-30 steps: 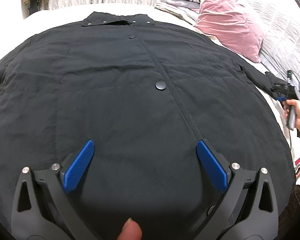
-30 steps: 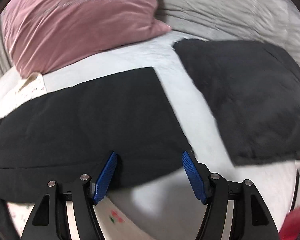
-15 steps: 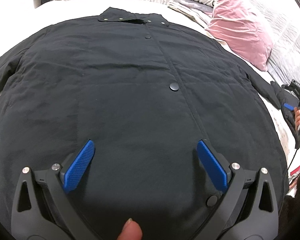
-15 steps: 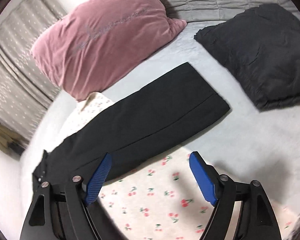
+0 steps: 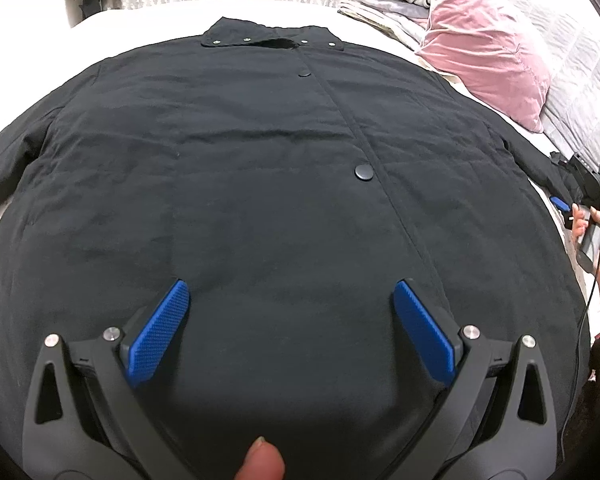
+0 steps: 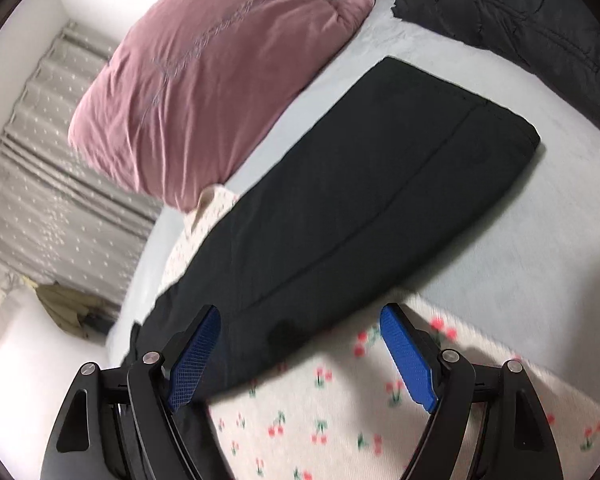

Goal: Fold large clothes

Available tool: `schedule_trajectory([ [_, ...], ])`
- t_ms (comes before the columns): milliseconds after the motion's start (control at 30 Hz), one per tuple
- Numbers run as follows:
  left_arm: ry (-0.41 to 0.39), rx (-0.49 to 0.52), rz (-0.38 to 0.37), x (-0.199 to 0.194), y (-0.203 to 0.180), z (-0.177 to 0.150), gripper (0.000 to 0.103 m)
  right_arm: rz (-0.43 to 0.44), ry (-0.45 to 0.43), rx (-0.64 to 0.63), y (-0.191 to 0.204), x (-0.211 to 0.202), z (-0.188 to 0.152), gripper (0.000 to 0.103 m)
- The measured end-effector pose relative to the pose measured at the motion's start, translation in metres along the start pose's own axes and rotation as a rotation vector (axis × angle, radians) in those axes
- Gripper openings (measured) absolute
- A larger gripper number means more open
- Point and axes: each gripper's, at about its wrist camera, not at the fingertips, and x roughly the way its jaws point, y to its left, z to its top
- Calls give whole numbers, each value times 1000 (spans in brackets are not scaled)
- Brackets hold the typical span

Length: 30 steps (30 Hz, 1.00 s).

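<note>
A large black coat (image 5: 260, 184) lies flat and buttoned on the bed, collar at the far end. My left gripper (image 5: 288, 332) hovers open over its lower front, with nothing between the blue pads. The coat's right sleeve (image 6: 364, 200) stretches out straight across the bed in the right wrist view. My right gripper (image 6: 300, 354) is open just above the sleeve's near part, tilted, pads apart and pressing nothing. In the left wrist view the right gripper (image 5: 580, 200) shows at the sleeve's end, held by a hand (image 5: 596, 236).
A pink pillow (image 6: 208, 80) lies beside the sleeve. A dark folded garment (image 6: 516, 16) sits beyond the cuff. A cherry-print sheet (image 6: 340, 420) covers the near bed. Grey curtains (image 6: 40, 184) and folded bedding (image 5: 392, 12) stand at the far side.
The right gripper has let the sleeve lie, rolled and pulled back along it; its jaws widened. The left gripper stayed open, tilting slightly so the collar sits lower in view.
</note>
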Motion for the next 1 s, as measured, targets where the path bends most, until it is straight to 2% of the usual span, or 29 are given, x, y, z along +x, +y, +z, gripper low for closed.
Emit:
schedule_trajectory([
  [167,-16,-27,-8,-2,3,6,102,-64,-91,-64,8,13,4,80],
  [267,-19,-36,0,-2,4,8,102,-104,-130,-63,7,15,7,72],
  [300,-19,-42,4,-1,4,9,102,-118,-141,-53,6,15,7,66],
  [367,-14,-56,0,0,3,9,102,-130,-157,-26,2,14,9,44],
  [400,-12,-59,-3,1,3,9,102,-123,-159,-6,0,12,9,23],
  [433,-12,-59,-5,0,2,10,102,-116,-163,7,-3,11,10,17],
  [500,-21,-51,-8,-3,-2,10,102,-110,-179,-5,3,4,10,13],
  [767,-43,-41,-21,-12,-10,12,102,-106,-292,-383,100,-31,-9,10],
  [900,-50,-36,-25,-15,-13,11,102,-82,-308,-608,157,-43,-42,10],
  [1000,-60,-35,-30,-18,-13,12,102,-44,-283,-797,197,-45,-79,10],
])
